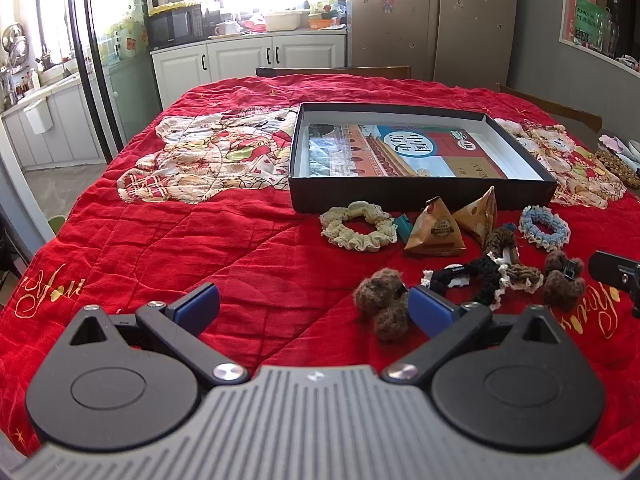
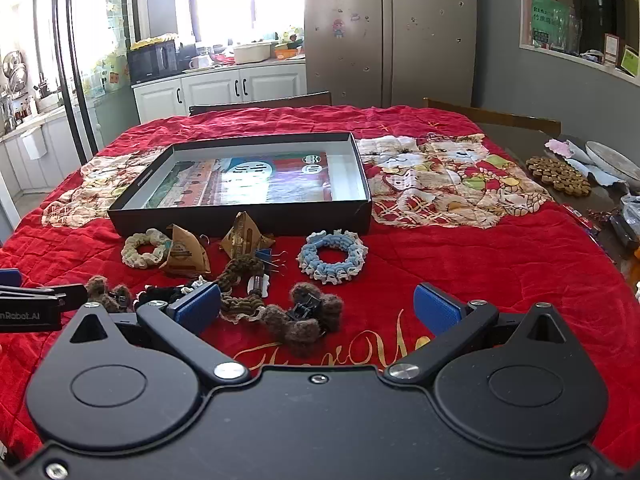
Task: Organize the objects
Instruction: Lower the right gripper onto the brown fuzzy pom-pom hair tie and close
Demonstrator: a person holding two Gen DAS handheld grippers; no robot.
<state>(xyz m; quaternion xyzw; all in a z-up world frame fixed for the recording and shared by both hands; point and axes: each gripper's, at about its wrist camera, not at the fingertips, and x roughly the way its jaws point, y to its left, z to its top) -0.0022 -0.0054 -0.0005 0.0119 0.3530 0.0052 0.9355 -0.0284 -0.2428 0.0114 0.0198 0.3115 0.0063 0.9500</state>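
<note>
A shallow black box point(image 1: 420, 196) point(image 2: 240, 222) with a printed sheet inside lies on the red quilt. In front of it are a cream scrunchie point(image 1: 358, 226) point(image 2: 144, 249), a blue scrunchie point(image 1: 545, 227) point(image 2: 332, 257), two brown pyramid packets point(image 1: 436, 230) point(image 2: 186, 254), a black and a brown crocheted band point(image 1: 490, 276) point(image 2: 240, 286), and two fuzzy brown hair clips point(image 1: 382, 304) point(image 2: 310, 316). My left gripper point(image 1: 314, 306) is open, one fuzzy clip just beside its right finger. My right gripper point(image 2: 316, 306) is open above the other fuzzy clip, nothing held.
Blue binder clips point(image 2: 266, 258) lie among the packets. A woven trivet point(image 2: 560, 176), a plate point(image 2: 612, 158) and small clutter sit on bare table at the right. Wooden chairs point(image 2: 492, 116) stand behind. Kitchen cabinets point(image 1: 240, 56) and a fridge point(image 2: 388, 32) are farther back.
</note>
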